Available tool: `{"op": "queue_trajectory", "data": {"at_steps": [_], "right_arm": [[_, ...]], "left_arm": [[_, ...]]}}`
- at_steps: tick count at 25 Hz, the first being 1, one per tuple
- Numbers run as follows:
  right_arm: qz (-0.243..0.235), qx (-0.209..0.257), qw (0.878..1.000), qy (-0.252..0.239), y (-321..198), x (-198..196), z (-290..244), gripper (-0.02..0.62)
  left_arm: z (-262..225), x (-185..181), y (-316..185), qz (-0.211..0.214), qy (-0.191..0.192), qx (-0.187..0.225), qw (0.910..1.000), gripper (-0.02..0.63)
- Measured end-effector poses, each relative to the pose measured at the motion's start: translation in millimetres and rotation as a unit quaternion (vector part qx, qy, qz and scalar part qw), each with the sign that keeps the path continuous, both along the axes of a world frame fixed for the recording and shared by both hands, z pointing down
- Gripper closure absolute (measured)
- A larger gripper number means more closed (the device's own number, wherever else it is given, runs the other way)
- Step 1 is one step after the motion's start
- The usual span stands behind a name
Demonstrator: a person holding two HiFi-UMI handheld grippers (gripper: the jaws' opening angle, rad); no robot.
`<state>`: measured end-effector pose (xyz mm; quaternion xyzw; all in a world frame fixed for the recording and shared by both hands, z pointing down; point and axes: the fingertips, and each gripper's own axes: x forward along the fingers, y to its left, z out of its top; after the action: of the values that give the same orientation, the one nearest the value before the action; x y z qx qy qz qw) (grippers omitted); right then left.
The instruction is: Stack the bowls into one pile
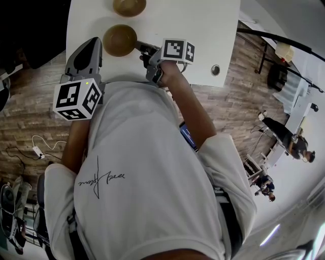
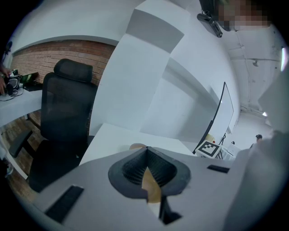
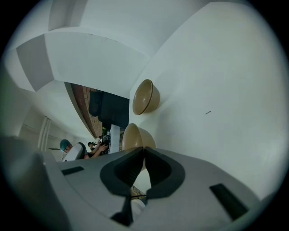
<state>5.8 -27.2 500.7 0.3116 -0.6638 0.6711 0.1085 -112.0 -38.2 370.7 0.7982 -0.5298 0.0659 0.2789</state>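
Two brown bowls stand apart on the white table [image 1: 203, 25]: a near bowl [image 1: 120, 40] and a far bowl [image 1: 129, 6] at the top edge. My left gripper [image 1: 94, 41] is just left of the near bowl, shut and holding nothing. My right gripper [image 1: 138, 46] points at that bowl's right rim, also shut and holding nothing. In the right gripper view the near bowl [image 3: 135, 135] sits right behind the shut jaws [image 3: 144, 150], with the far bowl [image 3: 145, 97] beyond. In the left gripper view a bowl [image 2: 152, 187] shows through the gap below the shut jaws [image 2: 146, 151].
A round cable hole [image 1: 216, 69] is in the table near its front edge. A black office chair [image 2: 67, 117] stands off the table's side. Cables [image 1: 38, 150] lie on the wooden floor. People [image 1: 299, 147] are far to the right.
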Motion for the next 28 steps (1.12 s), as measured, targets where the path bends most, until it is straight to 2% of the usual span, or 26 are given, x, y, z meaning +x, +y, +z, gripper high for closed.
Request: {"op": "queue_trajectory", "data": {"at_steps": [11, 28], "right_arm": [[0.011, 0.031, 0.999, -0.012, -24.3, -2.9, -32.6, 0.572], [0.045, 0.053, 0.997, -0.014, -66.5, 13.8, -48.6, 0.572]], "left_arm": [[1.7, -2.3, -4.0, -0.003, 0.004, -0.005, 1.0000, 0.603], [8.7, -10.2, -2.9, -0.012, 0.003, -0.017, 0.9998, 0.603]]}}
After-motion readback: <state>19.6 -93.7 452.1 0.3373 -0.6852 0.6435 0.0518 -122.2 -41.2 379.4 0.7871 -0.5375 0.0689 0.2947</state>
